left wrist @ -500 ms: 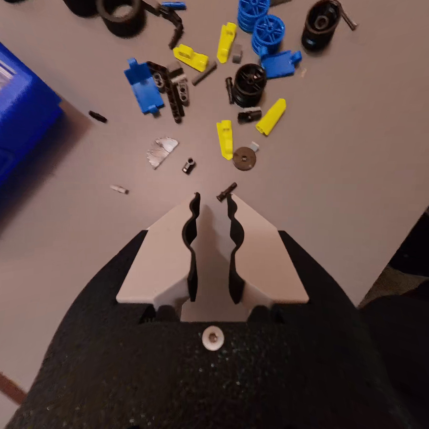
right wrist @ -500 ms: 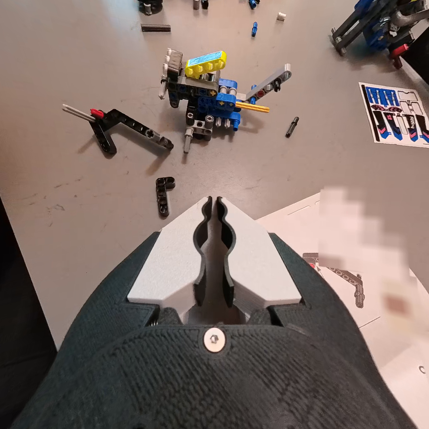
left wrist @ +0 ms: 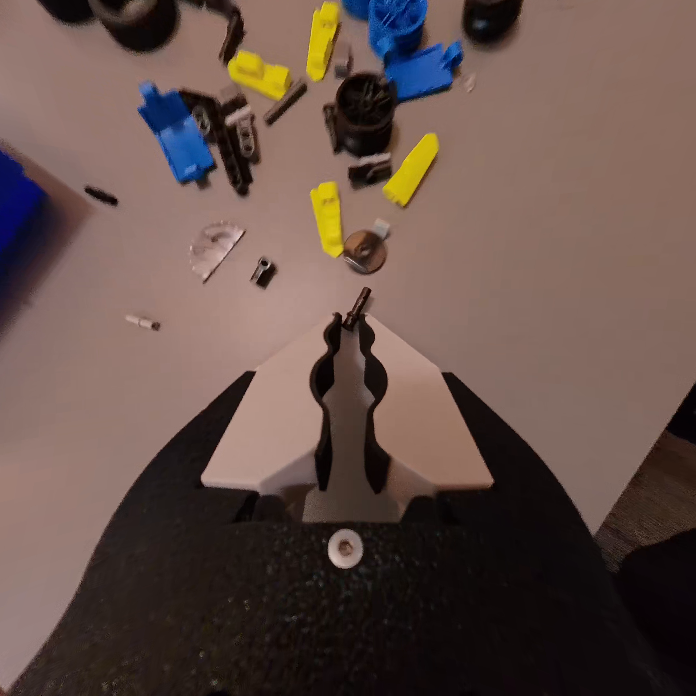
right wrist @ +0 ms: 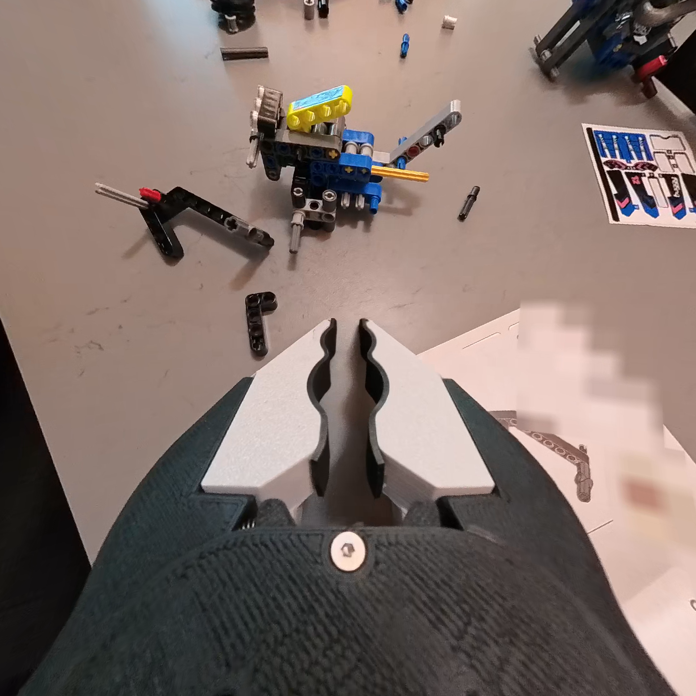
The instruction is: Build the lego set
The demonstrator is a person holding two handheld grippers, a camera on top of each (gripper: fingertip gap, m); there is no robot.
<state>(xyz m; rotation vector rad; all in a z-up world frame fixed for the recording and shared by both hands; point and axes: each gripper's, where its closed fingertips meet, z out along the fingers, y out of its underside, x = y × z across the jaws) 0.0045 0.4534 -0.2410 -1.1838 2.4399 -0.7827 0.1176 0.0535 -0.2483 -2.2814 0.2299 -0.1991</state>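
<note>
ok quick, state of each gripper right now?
Left gripper: jaws open, small black pin lying between the tips, not visibly clamped.
Right gripper: jaws open, nothing between them.

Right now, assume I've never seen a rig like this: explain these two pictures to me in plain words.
There is no robot here. A person holds a two-finger gripper in each hand, and a camera on each one looks forward along its fingers, so each picture is that tool's own view.

In the left wrist view, the left gripper is over a grey table strewn with loose building-toy parts: yellow pieces, blue panels and a black wheel. Its jaws are apart, and one end of a small black pin lies between the fingertips. The pin is not clamped.

In the right wrist view, the right gripper is open and empty. Nearest to it is a black L-shaped beam. Farther off are a half-built model, a sticker sheet and a printed page.
</note>
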